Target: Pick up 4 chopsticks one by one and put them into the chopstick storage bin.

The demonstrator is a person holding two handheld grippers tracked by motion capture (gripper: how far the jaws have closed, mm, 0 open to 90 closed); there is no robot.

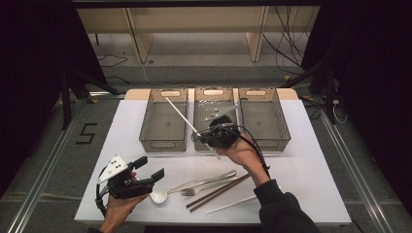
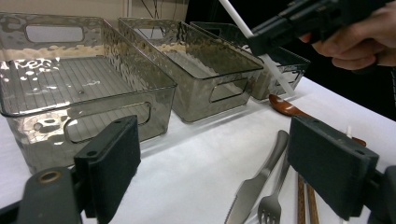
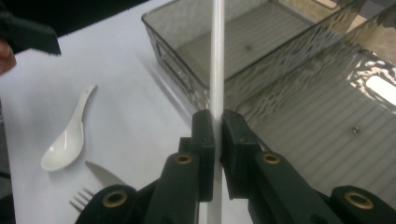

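White chopstick, three smoky bins

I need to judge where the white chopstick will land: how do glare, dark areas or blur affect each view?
High view: dim, dark surround, glare specks in the middle bin, white chopstick thin but distinct. Left gripper view: bright reflections on the nearest bin, own jaws soft. Right gripper view: right gripper sharp on the chopstick, bin walls rippled, white spoon slightly soft.

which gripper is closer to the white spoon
Left. The left gripper hovers open right beside the white spoon; the right gripper, shut on a white chopstick, is up by the trays.
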